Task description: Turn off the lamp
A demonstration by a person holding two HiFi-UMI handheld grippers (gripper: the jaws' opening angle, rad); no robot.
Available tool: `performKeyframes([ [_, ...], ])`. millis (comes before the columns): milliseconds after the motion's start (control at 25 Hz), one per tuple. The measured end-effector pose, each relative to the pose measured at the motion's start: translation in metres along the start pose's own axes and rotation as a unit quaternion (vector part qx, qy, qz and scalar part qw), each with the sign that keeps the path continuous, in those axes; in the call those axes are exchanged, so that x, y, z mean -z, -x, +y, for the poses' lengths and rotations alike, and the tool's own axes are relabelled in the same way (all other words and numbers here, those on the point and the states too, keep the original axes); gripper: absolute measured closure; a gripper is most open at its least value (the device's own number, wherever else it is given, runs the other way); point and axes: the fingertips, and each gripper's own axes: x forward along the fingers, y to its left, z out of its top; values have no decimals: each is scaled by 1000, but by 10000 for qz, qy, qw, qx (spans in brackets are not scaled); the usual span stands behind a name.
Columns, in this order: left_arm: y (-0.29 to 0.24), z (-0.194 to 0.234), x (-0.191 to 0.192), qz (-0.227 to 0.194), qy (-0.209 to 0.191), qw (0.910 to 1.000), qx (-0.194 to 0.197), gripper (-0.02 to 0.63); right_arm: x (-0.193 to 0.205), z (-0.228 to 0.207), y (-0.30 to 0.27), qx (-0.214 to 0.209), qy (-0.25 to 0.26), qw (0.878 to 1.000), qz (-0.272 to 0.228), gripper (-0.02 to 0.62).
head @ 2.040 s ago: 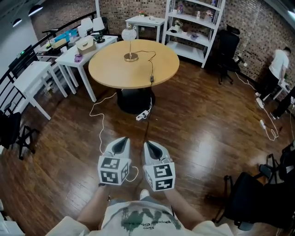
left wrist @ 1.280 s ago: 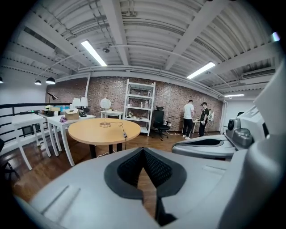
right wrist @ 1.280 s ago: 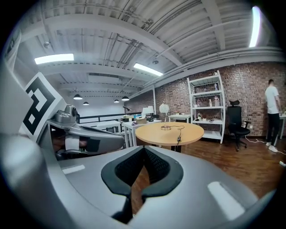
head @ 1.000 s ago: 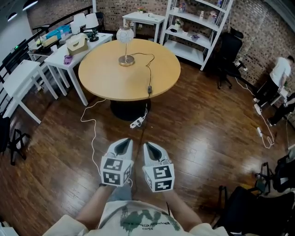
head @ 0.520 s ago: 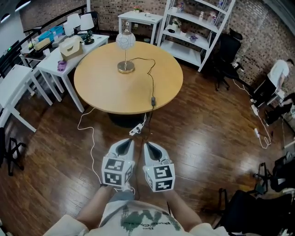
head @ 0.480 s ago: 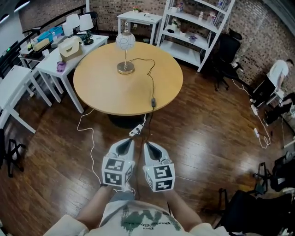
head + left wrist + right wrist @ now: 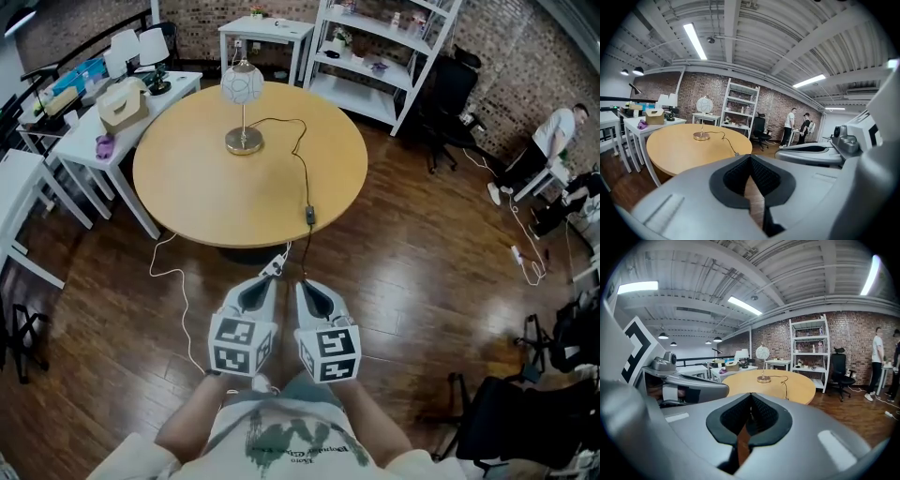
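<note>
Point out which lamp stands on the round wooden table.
The globe-shaded lamp with the brass base, its cord trailing over the round table. The two white-shaded lamps stand on the white side table at the far left instead.

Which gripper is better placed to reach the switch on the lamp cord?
Probably right: the switch lies at the table edge straight ahead of the right gripper; the left gripper is offset.

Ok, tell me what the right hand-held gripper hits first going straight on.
The right hand-held gripper would probably meet the near edge of the round light-wood table, beside the black cord's inline switch; depth is uncertain.
</note>
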Motion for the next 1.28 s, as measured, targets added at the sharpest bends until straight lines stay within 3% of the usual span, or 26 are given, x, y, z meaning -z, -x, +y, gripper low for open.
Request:
performKeyframes([
  [200, -29, 7, -5, 78, -12, 10000, 48, 615, 3, -29, -28, 115, -77, 9999, 38, 595],
  [560, -98, 38, -18, 149, -8, 9997, -218, 615, 6, -99, -110, 130, -53, 9998, 129, 594],
  [880, -170, 59, -39, 224, 102, 9986, -475, 615, 18, -152, -181, -78, 45, 9986, 530, 579],
  [1280, -213, 84, -29, 423, 192, 9953, -852, 615, 64, -186, -247, -248, 143, 9930, 1147, 575],
])
